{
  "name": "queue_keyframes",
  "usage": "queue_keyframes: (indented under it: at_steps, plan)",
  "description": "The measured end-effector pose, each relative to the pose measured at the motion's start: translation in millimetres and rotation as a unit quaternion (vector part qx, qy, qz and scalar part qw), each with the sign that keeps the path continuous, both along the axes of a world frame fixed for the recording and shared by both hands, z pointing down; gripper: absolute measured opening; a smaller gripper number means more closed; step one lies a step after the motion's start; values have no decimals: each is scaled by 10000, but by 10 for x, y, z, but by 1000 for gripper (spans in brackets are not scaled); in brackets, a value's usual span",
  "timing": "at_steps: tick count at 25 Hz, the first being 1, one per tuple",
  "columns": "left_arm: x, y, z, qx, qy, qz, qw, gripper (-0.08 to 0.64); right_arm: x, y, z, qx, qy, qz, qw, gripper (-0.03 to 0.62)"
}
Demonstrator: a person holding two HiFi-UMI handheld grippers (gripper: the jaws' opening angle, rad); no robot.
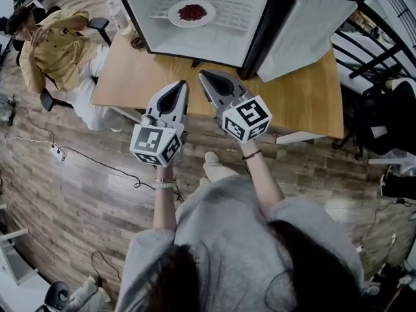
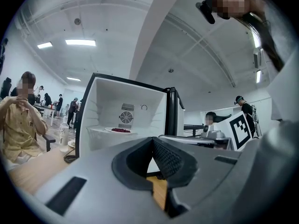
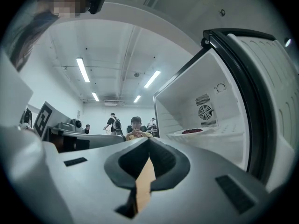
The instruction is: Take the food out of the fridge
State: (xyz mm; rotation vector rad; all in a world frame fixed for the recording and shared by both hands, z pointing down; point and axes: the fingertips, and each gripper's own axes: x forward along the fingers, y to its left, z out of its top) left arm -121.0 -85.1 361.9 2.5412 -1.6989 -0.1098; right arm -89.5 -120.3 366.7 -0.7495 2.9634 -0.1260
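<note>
The left tongs (image 1: 184, 84) and the right tongs (image 1: 202, 75) are held side by side, close together, with their tips pointing flat at the open fridge (image 1: 195, 44) in front of them. Both are clenched shut with nothing in them. In each gripper view the two dark pads meet at the tip, and only the wooden table (image 1: 299, 96) shows under them. I think they are shut because there is nothing to grab yet. The food (image 1: 192, 12), a small red heap, sits on a white plate (image 1: 175, 17) on the wire shelf (image 1: 237, 12) inside the fridge. It is straight ahead of both tips and well apart from them. The fridge stands on the table, so the shelf looks about as high as the tongs. That is likely why they point flat and not down. The door (image 1: 305, 31) is swung open, ahead and to the right of the right tongs, so the way in is free. The plate is wide and flat, so it makes sense to have both tongs ready, one for each side. The job is only at its start, and the food is not out yet. Next the tongs need to open, go in and pinch the rim of the plate without tipping it, or the red bits could slide off.
</note>
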Motion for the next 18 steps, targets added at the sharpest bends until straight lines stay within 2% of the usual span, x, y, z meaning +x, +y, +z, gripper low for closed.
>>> queue_keyframes:
  at_steps: [11,18]
  plan:
    - [-122,-438,86,-110,1,75,9999,8,-36,-440,30,-165,-125,55,9998,9]
    - [-164,-672,69,-151,-9,308,9994,8,-81,-626,4,-536,-450,112,9975,9]
